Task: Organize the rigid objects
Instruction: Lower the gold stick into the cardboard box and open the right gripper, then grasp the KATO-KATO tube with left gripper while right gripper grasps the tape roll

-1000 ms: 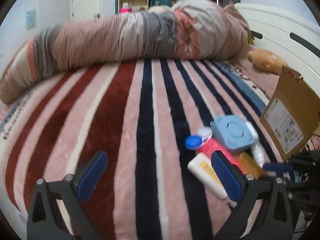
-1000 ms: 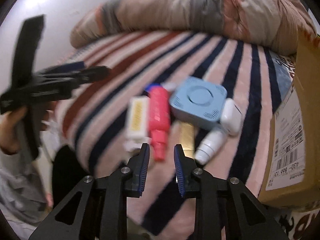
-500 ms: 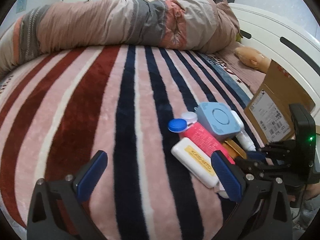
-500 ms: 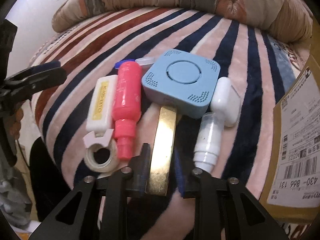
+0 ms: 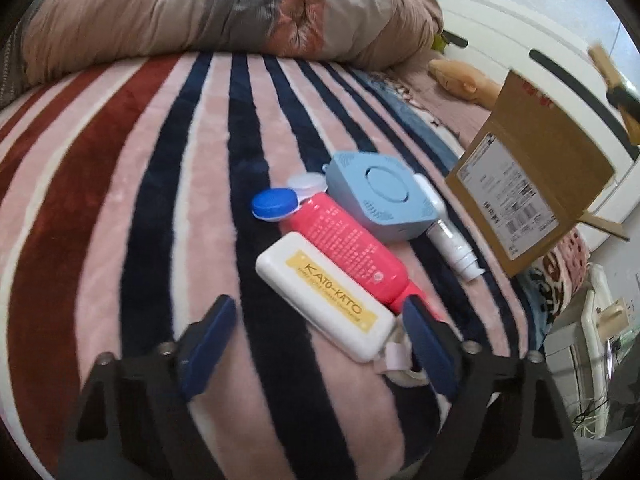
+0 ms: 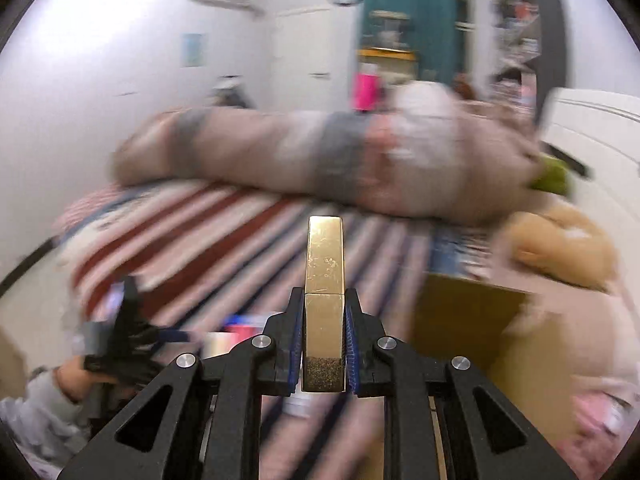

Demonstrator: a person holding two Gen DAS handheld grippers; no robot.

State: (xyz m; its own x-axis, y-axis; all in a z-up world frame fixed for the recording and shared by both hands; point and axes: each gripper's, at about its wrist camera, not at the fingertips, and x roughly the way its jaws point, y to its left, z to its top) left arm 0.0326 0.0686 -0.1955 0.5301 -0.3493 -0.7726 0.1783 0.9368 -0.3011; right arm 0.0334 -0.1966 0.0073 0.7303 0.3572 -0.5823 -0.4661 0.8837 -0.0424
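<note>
My right gripper (image 6: 323, 330) is shut on a gold bar-shaped case (image 6: 323, 264) and holds it up in the air, pointing over the bed; the view is blurred. In the left wrist view my left gripper (image 5: 320, 320) is open just in front of a cluster on the striped blanket: a white KATO-KATO case (image 5: 324, 294), a pink bottle (image 5: 348, 246), a blue square device (image 5: 382, 196), a blue-and-clear lens case (image 5: 276, 205), a white tube (image 5: 454, 242) and a tape roll (image 5: 400, 364). The white case lies between the fingers.
An open cardboard box (image 5: 528, 184) stands at the right of the cluster, also in the right wrist view (image 6: 468, 312). A rolled duvet (image 5: 224, 12) lies across the back of the bed. A white headboard (image 5: 500, 44) and a plush toy (image 5: 464, 80) are at the right.
My right gripper closed on the gold case and lifted it off the bed, swinging upward. My left gripper moved closer to the white case and pink bottle.
</note>
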